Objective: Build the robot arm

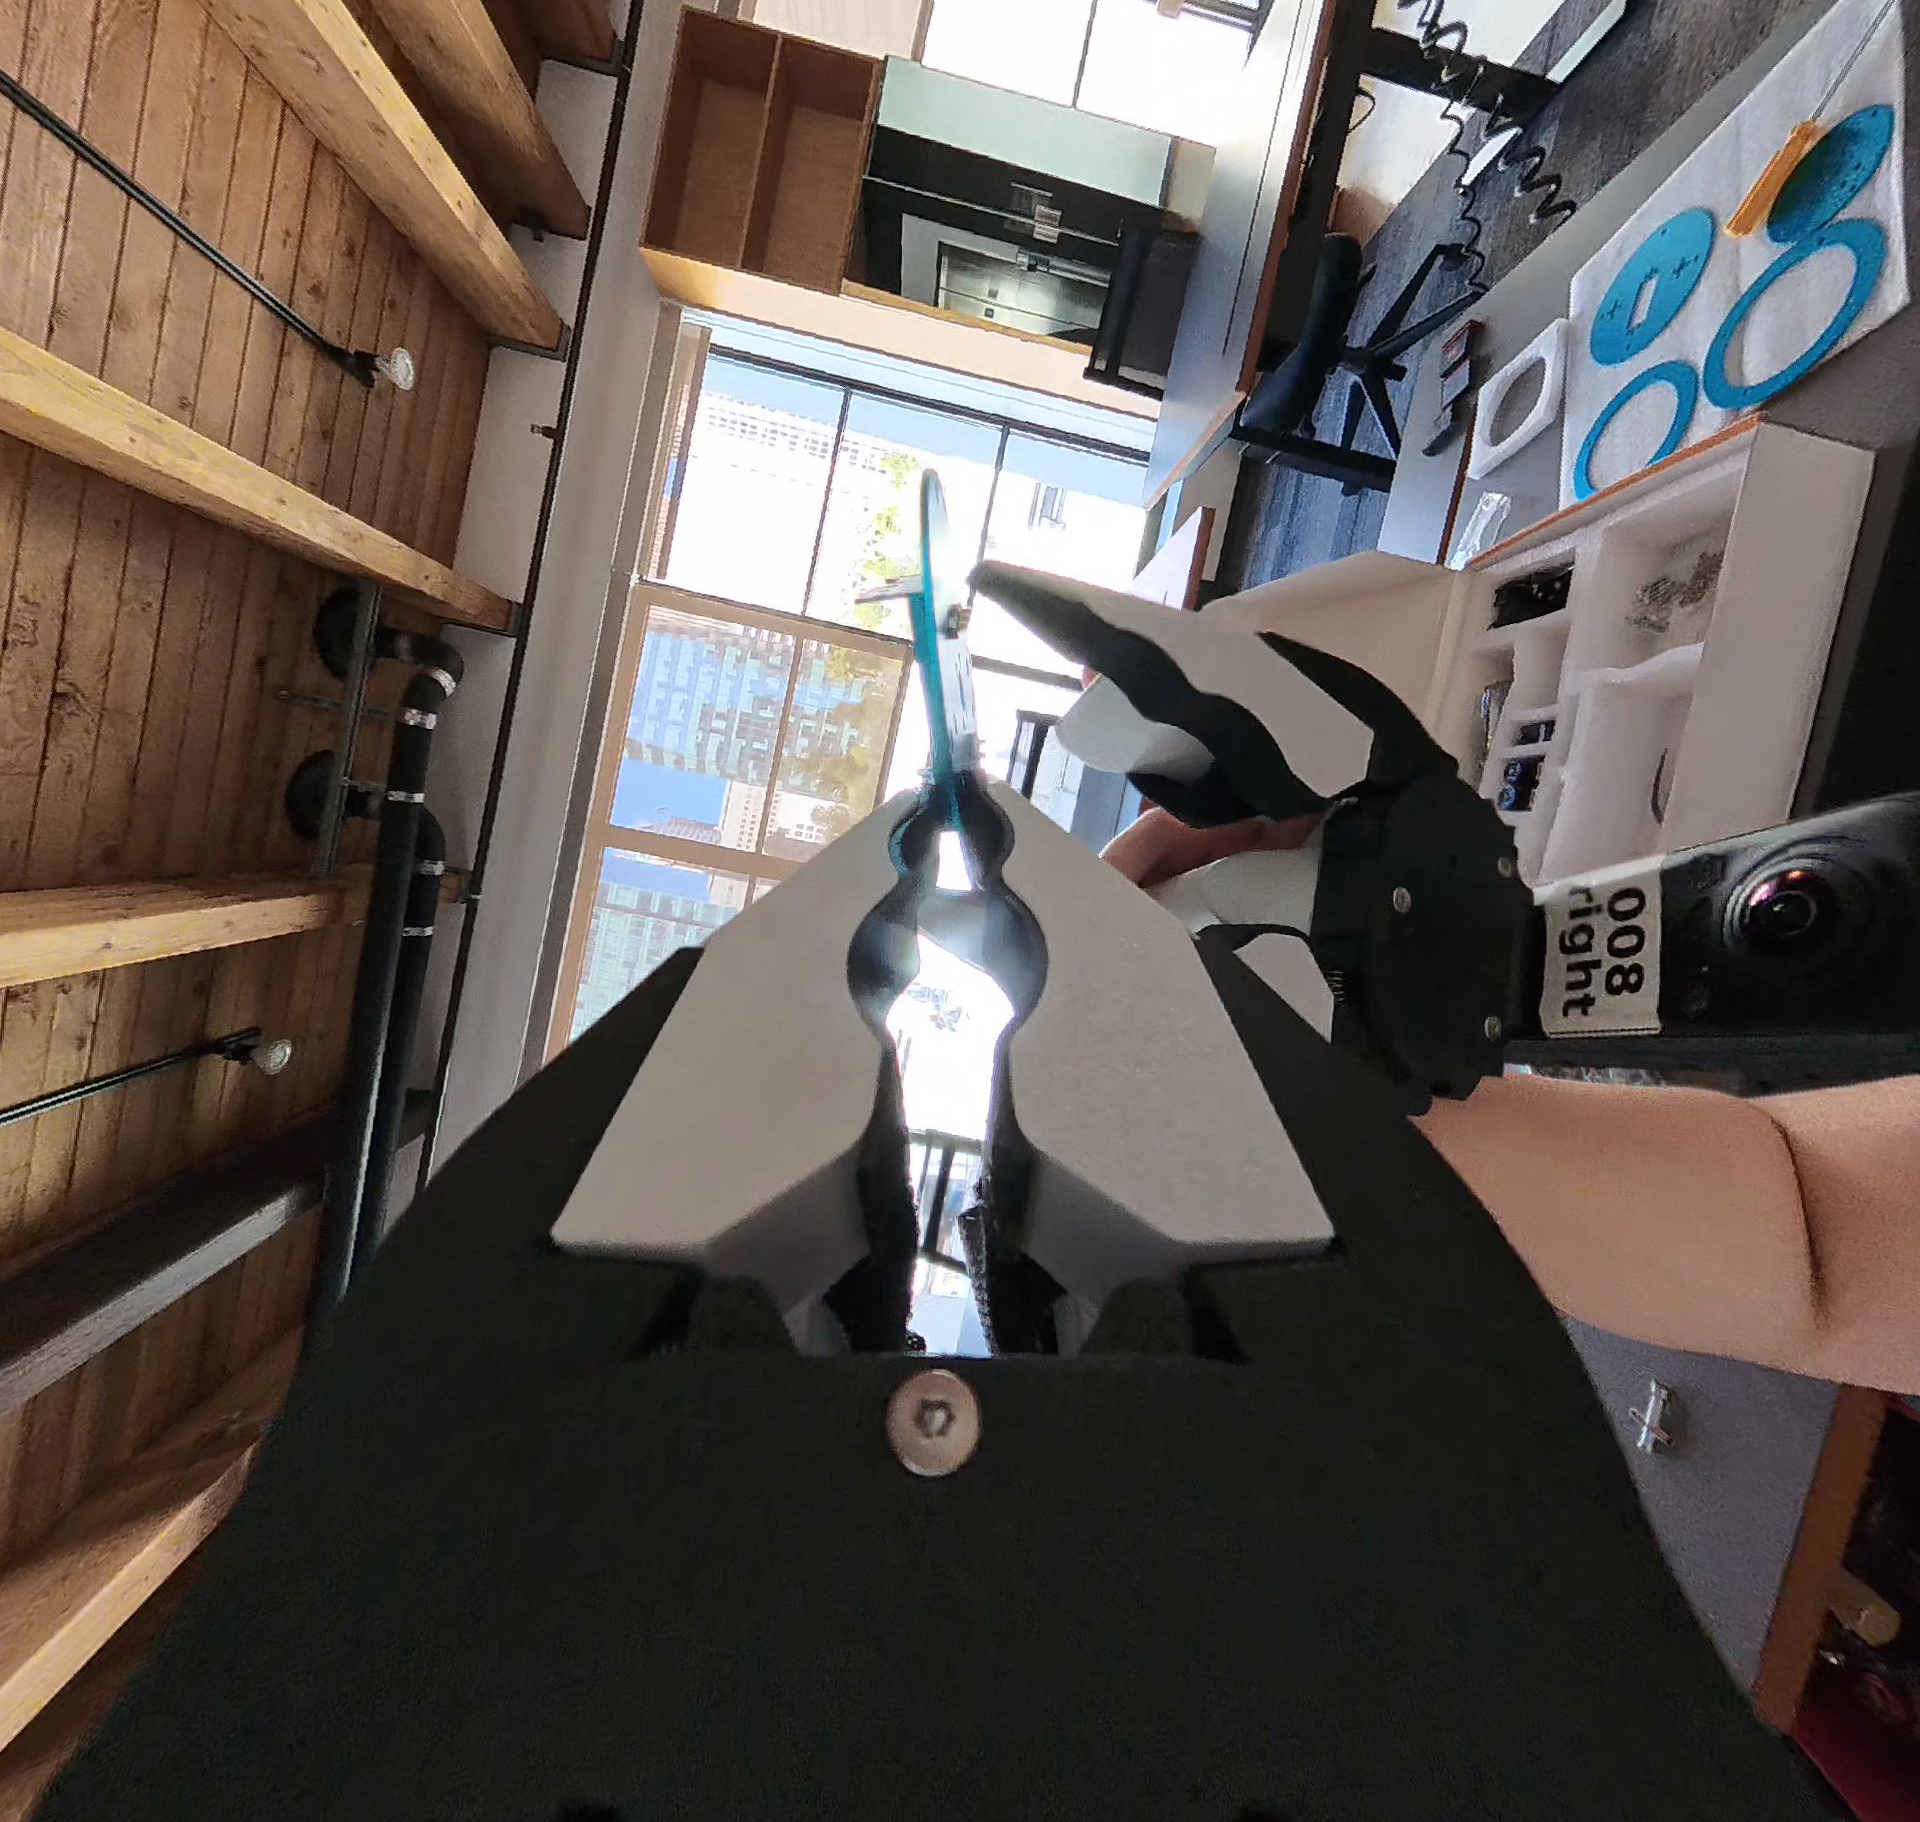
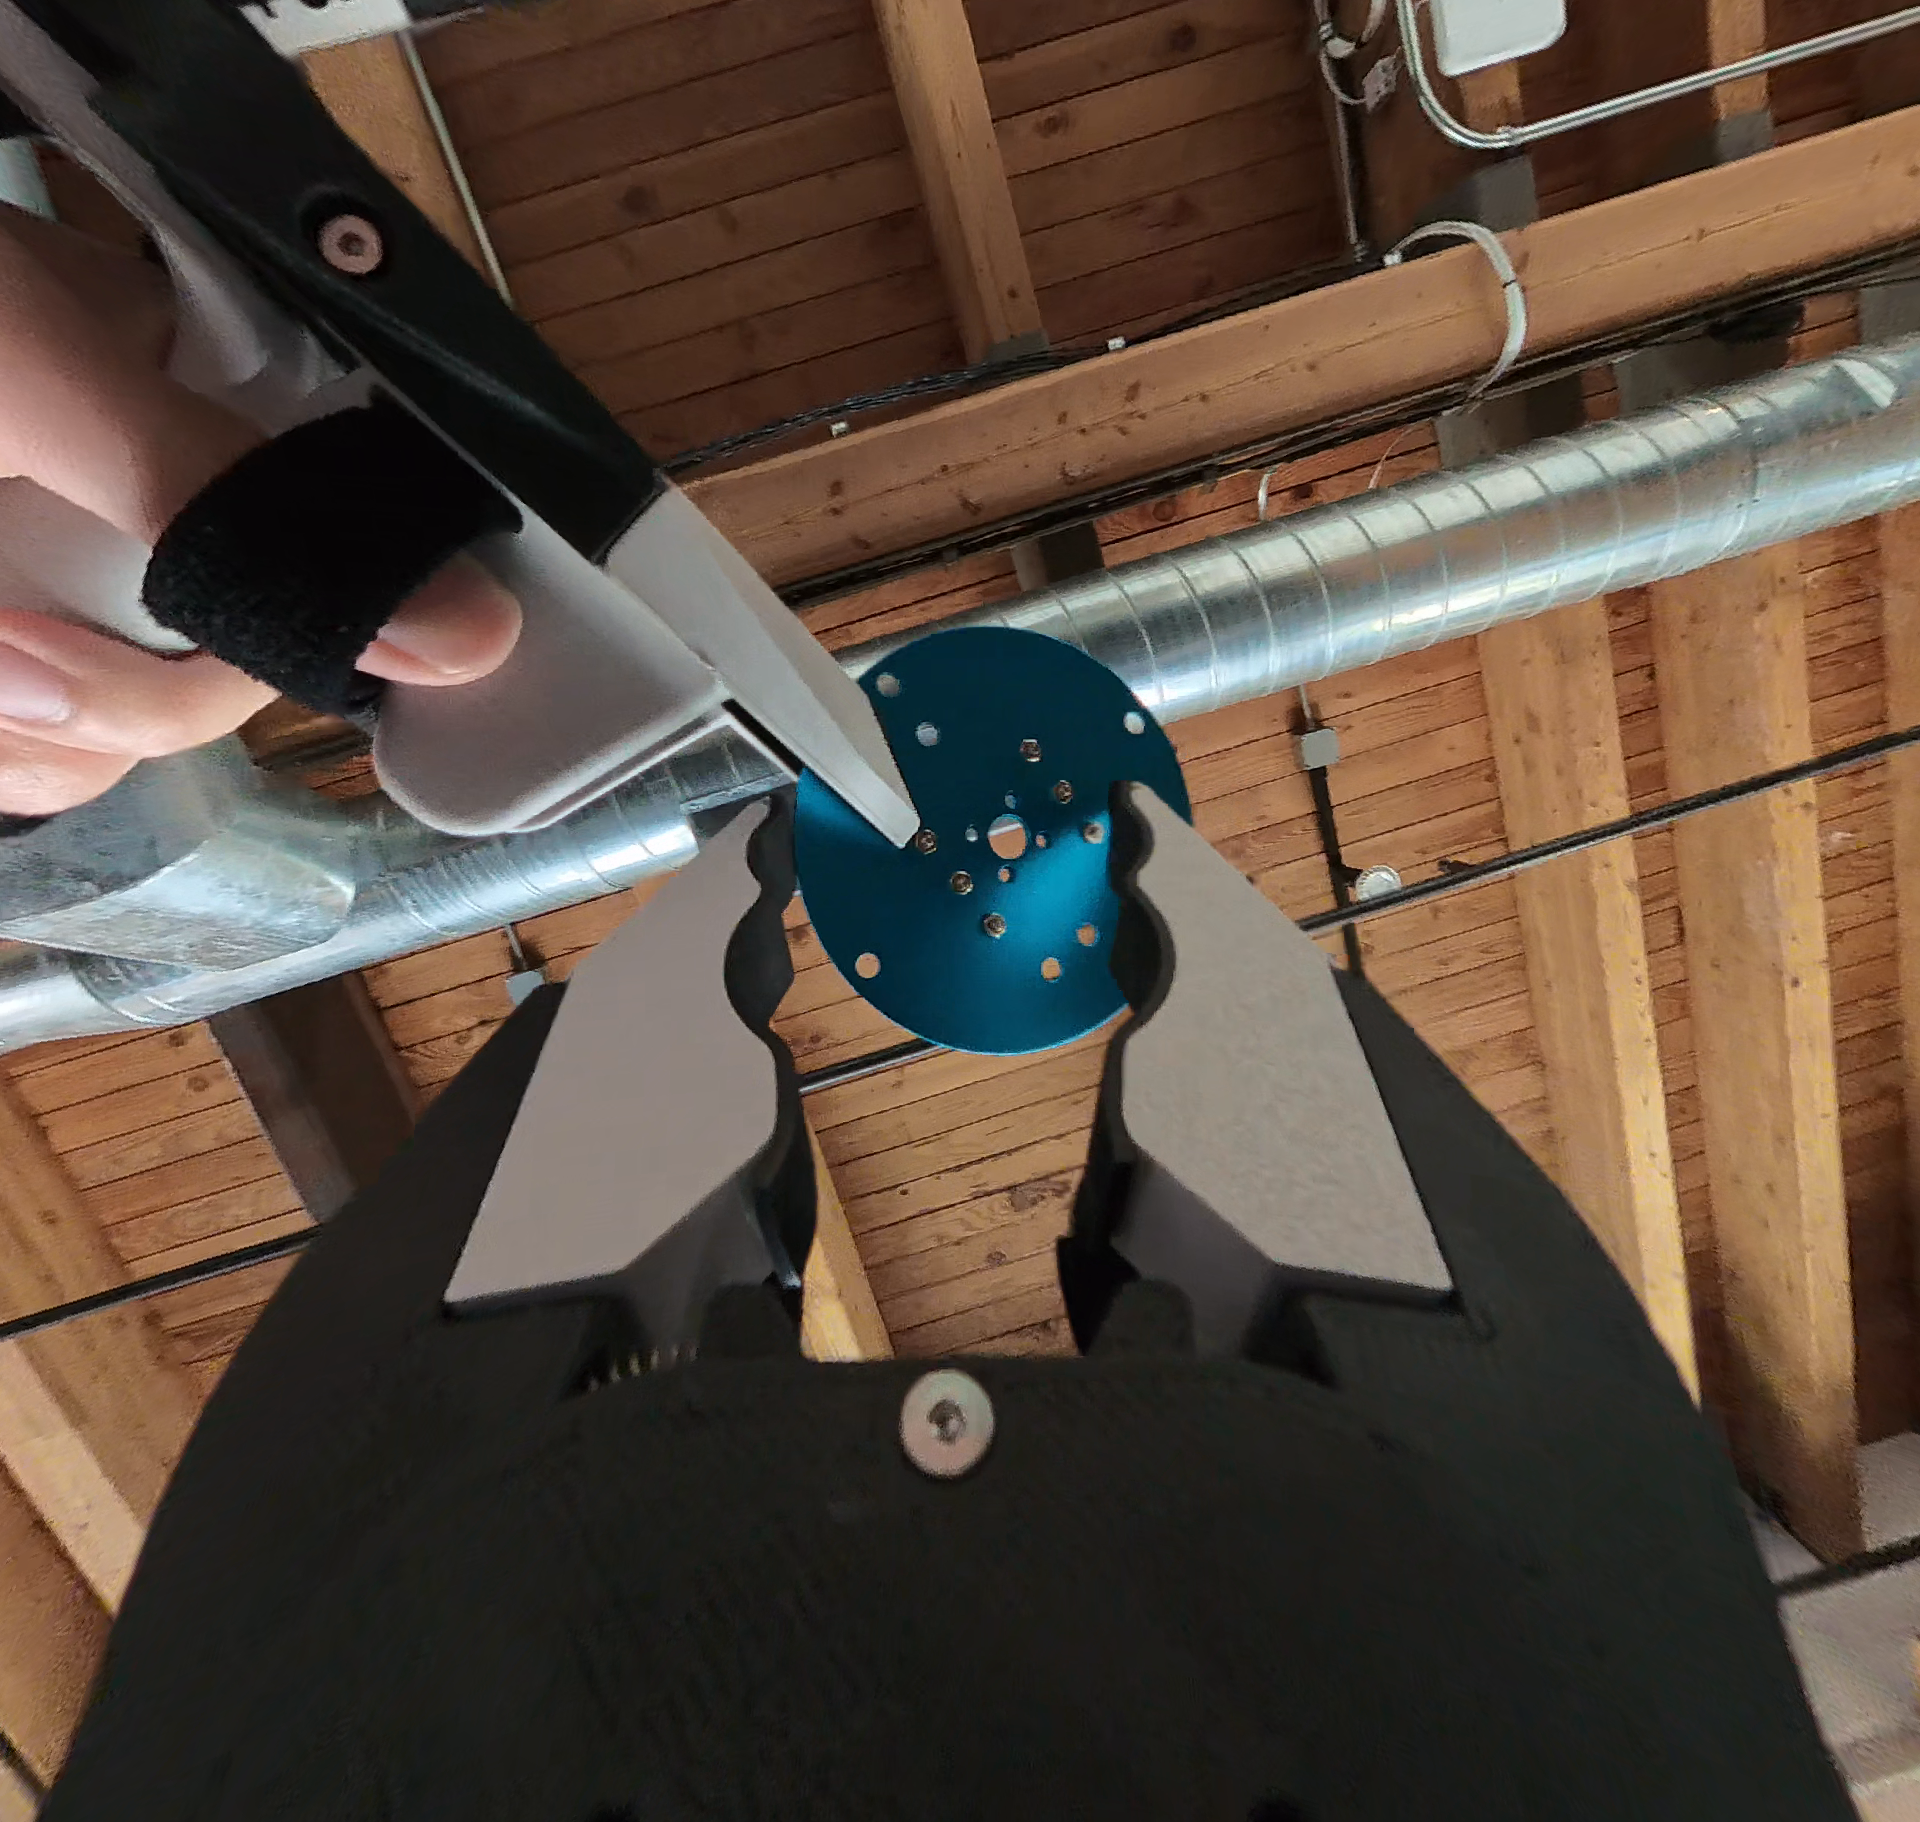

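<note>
A round blue metal disc (image 2: 997, 983) with several holes and small screws is held up in the air. My left gripper (image 1: 951, 796) is shut on the disc's edge, and in its own view the disc (image 1: 935, 629) shows edge-on. In the right wrist view the left gripper (image 2: 899, 822) reaches in from the upper left, with its tip near the disc's centre. My right gripper (image 2: 945, 811) is open, empty and faces the flat of the disc, which lies just beyond its tips. In the left wrist view the right gripper (image 1: 1070, 681) has one fingertip close to a screw on the disc.
A table at the right holds a white sheet (image 1: 1818, 89) with blue rings and discs, an orange strip (image 1: 1777, 183) and a white foam tray (image 1: 1808, 567) of small parts. A person's forearm (image 1: 1662, 1232) and hand (image 2: 83, 650) hold the grippers. Overhead are wooden beams and a metal duct (image 2: 1455, 546). Both grippers' tips are close together, under 4 cm apart.
</note>
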